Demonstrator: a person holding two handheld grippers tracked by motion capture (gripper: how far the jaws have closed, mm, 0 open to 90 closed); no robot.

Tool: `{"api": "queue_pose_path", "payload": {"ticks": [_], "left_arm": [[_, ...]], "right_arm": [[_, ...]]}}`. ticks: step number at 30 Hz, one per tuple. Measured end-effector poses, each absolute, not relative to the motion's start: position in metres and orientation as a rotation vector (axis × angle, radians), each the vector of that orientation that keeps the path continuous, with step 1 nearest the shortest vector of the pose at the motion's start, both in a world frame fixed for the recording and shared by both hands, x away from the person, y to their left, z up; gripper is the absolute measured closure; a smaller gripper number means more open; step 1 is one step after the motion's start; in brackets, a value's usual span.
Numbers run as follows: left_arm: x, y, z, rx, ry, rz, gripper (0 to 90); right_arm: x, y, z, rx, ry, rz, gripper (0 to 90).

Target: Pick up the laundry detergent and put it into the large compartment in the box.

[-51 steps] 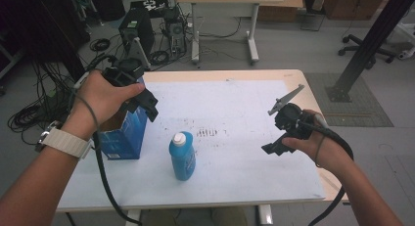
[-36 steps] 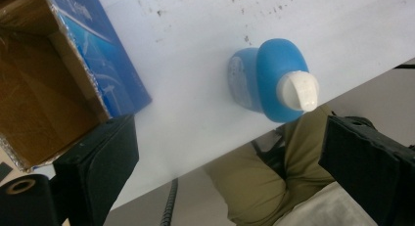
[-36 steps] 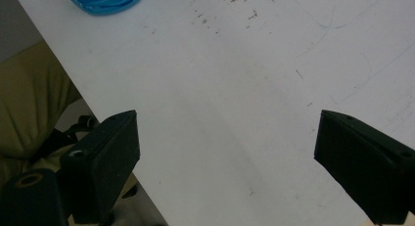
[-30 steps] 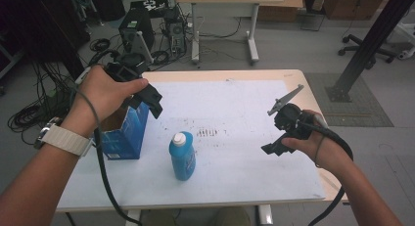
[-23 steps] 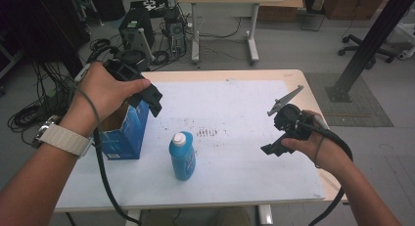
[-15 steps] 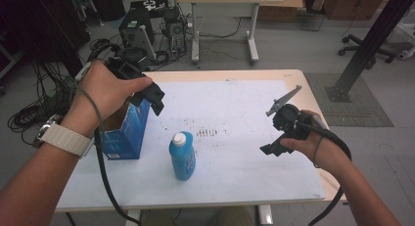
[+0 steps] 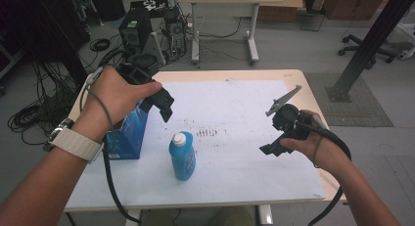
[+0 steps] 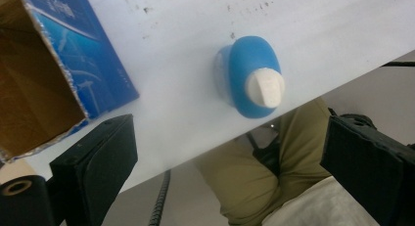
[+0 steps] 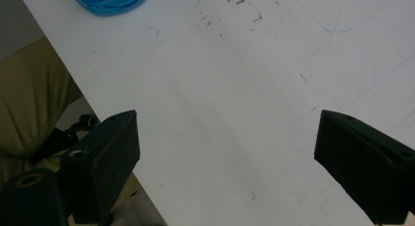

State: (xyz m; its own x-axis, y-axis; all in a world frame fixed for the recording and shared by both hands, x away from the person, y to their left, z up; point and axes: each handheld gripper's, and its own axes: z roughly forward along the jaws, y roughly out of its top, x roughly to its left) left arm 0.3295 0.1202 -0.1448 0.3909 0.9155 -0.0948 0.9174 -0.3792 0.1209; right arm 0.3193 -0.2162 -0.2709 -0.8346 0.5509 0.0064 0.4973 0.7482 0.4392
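Jaws of your left gripper: wide apart, empty, above the bottle; a skewed descent may topple it.

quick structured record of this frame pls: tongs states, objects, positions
left tongs: open, empty, held in the air above the box and bottle
right tongs: open, empty, over bare white sheet at the table's right
blue bottle: upright, white cap on, near the front edge, left of centre
blue carton box: upright, top open, left of the bottle, apart from it
white sheet: covers most of the tabletop, brown smudges near its middle
contact: neither tongs touches the bottle or the box
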Motion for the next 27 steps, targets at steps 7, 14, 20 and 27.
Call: {"api": "queue_pose_path", "payload": {"ticks": [7,14,20,27], "left_arm": [[0.329,0.107,-0.152,2.495,1.662,-0.025,7.0],[0.329,0.099,-0.159,2.483,1.672,-0.032,6.8],[0.328,0.091,-0.167,2.490,1.677,-0.035,6.8],[0.328,0.086,-0.175,2.496,1.694,-0.024,6.8]], "right_arm": [[0.319,-0.217,-0.272,0.854,2.819,0.659,9.9],[0.317,-0.218,-0.273,0.850,2.820,0.660,9.9],[0.317,-0.218,-0.273,0.850,2.819,0.664,9.9],[0.315,-0.218,-0.275,0.842,2.823,0.668,9.9]]}}
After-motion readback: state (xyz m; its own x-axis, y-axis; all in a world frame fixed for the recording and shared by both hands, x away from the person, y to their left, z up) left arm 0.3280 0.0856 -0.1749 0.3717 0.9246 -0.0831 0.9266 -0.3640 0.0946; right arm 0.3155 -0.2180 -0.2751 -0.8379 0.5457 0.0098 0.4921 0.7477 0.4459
